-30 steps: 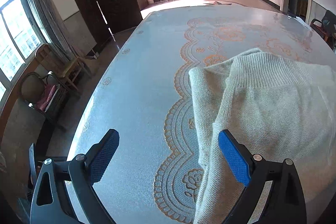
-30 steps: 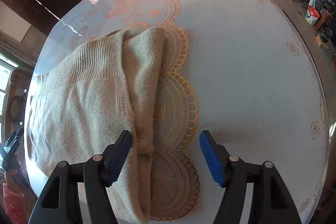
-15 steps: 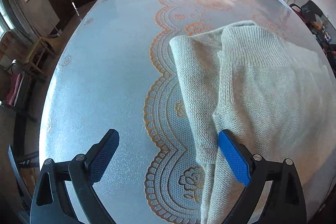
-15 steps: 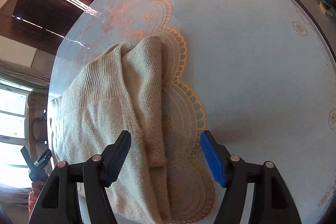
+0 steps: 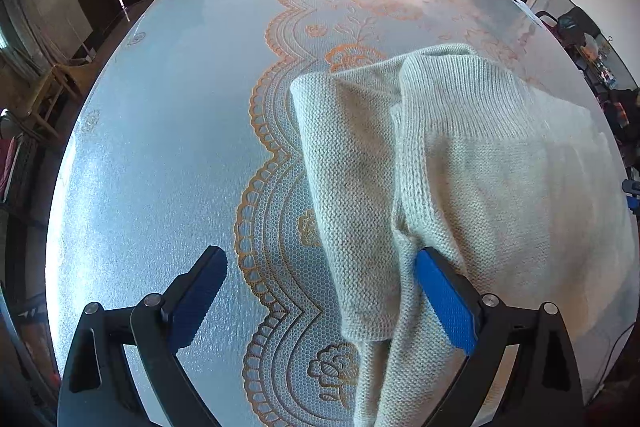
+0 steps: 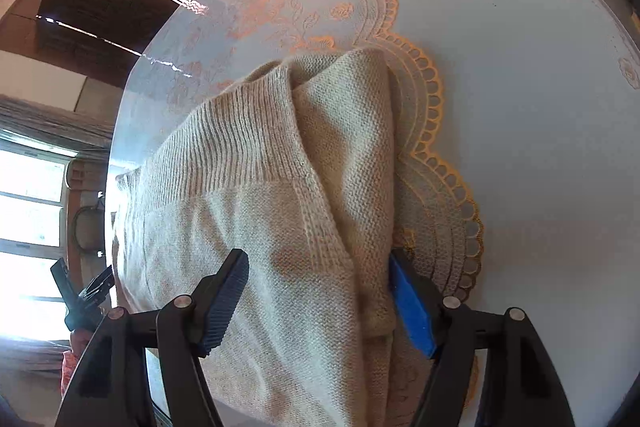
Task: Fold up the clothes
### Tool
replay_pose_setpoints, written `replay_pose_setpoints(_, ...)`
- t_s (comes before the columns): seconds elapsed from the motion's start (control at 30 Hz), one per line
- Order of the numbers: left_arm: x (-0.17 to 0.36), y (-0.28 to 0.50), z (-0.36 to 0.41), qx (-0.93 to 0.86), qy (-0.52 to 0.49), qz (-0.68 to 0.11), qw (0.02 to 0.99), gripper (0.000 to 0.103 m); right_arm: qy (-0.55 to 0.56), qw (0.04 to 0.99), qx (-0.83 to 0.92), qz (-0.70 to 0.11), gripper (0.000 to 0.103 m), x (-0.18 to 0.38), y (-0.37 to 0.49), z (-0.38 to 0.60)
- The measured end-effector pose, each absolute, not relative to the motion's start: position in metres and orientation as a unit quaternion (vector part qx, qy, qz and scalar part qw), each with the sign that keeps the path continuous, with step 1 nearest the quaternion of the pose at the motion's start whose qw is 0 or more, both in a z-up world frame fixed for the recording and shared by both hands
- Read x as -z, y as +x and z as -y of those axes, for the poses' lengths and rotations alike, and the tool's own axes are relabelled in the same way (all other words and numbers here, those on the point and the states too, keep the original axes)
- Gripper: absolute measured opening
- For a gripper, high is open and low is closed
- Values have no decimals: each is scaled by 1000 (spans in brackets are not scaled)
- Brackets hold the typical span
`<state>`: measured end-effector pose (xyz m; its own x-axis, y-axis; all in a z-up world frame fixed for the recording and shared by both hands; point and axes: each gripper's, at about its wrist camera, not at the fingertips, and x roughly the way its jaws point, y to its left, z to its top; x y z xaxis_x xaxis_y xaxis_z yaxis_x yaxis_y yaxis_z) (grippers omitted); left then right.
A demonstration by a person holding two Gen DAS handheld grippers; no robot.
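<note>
Cream knitted sweater (image 5: 472,187) lies partly folded on the tabletop (image 5: 168,115), which has a frosted cover with an orange lace pattern; one sleeve (image 5: 352,187) is laid lengthwise along the sweater's edge, ribbed hem at the far end. Since a second ago both cameras have tipped downward and closed in on the garment: in the left wrist view the room beyond the table has mostly dropped out of frame and the sleeve now fills the middle; in the right wrist view the sweater (image 6: 256,227) has slid from left of the gripper to directly between its fingers. Reads as both hands settling over the near part for the next pick-up, so the fold is under way but not finished (side edges tucked in, the lengthwise fold apparently still to come). Left gripper (image 5: 320,299): spread wide, nothing pinched; the sleeve cuff sits in the gap, the right-hand blue pad lies against or just over the knit at the sleeve and body seam, the left pad over bare tabletop. Right gripper (image 6: 320,295): also wide, holding nothing, straddling the folded side edge; its blue pad looks to touch the outer fold, the dark pad rests over the body fabric, no squeeze visible.
</note>
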<state>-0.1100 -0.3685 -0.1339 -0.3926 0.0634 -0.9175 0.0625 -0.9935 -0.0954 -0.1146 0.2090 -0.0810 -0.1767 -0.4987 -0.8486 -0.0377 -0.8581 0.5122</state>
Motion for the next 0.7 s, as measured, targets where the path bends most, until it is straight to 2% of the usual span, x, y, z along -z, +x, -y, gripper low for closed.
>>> replay_pose_setpoints(0.07, 132, -109, 373, -836, -545, 66, 0, 97, 622, 157, 735, 220, 73, 82, -116, -211)
replay_pose_setpoints(0.27, 123, -106, 401, -840, -518, 160, 17, 97, 619, 161, 734, 229, 71, 85, -97, -225)
replay_pose_setpoints(0.4, 123, -111, 387, -840, -526, 131, 36, 97, 621, 163, 736, 216, 72, 82, -101, -233)
replay_pose_setpoints(0.5, 133, -119, 376, -837, -536, 106, 42, 97, 622, 164, 736, 210, 72, 85, -105, -202)
replay_pose_setpoints(0.7, 143, -134, 357, -826, -552, 100, 61, 97, 622, 165, 737, 207, 72, 84, -103, -204)
